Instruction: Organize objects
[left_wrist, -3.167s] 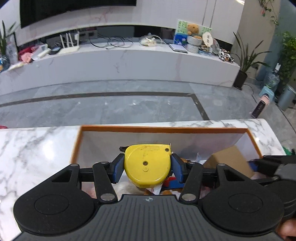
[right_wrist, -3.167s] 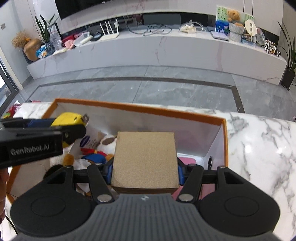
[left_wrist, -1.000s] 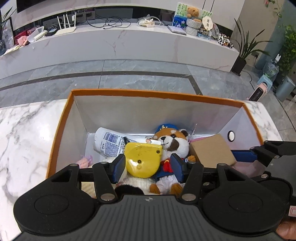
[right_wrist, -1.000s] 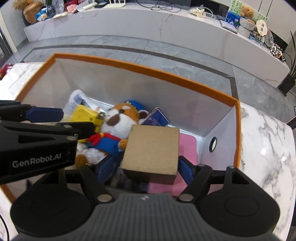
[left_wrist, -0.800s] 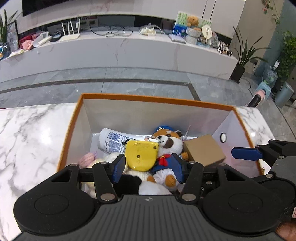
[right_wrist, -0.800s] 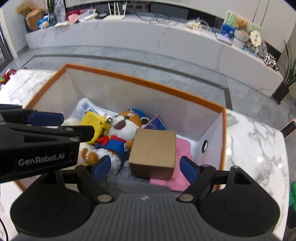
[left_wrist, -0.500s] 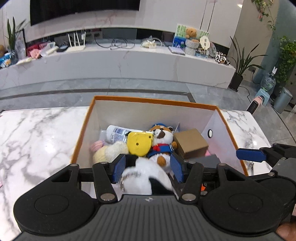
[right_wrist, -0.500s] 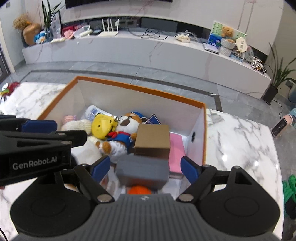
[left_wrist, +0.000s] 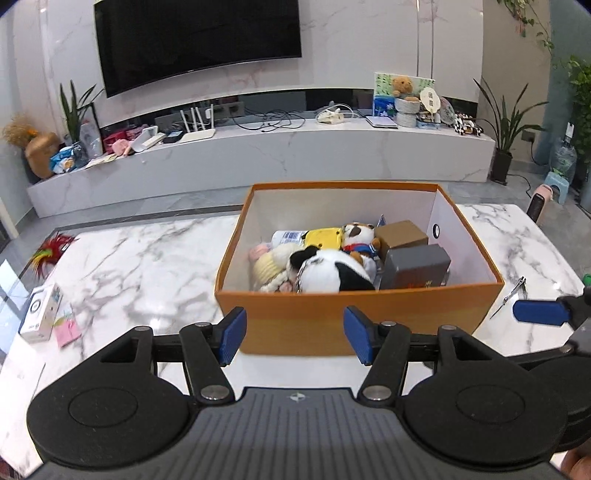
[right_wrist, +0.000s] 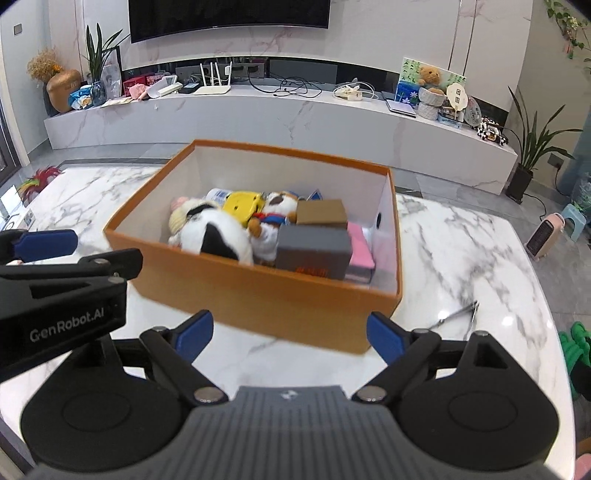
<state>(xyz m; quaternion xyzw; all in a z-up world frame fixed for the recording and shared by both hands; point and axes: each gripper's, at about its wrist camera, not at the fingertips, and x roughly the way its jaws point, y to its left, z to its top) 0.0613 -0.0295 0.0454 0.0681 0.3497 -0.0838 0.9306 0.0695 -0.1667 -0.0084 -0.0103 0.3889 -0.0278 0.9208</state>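
An orange box (left_wrist: 354, 314) (right_wrist: 258, 295) stands on the marble table. In it lie a yellow tape measure (left_wrist: 325, 236) (right_wrist: 242, 203), a brown cardboard box (left_wrist: 400, 232) (right_wrist: 321, 212), a grey box (left_wrist: 417, 262) (right_wrist: 314, 245), a black-and-white plush (left_wrist: 328, 269) (right_wrist: 221, 229) and a fox plush (left_wrist: 356, 236) (right_wrist: 275, 206). My left gripper (left_wrist: 294, 336) hovers in front of the box's near wall, jaws opening, nothing between them. My right gripper (right_wrist: 289, 336) hangs beside it, jaws opening wide and empty.
A small white carton (left_wrist: 40, 312) and pink notes (left_wrist: 66, 326) lie at the table's left edge, with a red feathery item (left_wrist: 51, 247) behind them. Metal clippers (left_wrist: 511, 291) (right_wrist: 458, 314) lie right of the box. A green object (right_wrist: 576, 339) sits past the right edge.
Both grippers let go, the left of the tape measure and the right of the cardboard box, then drew back and up out of the orange box. Both items now rest inside.
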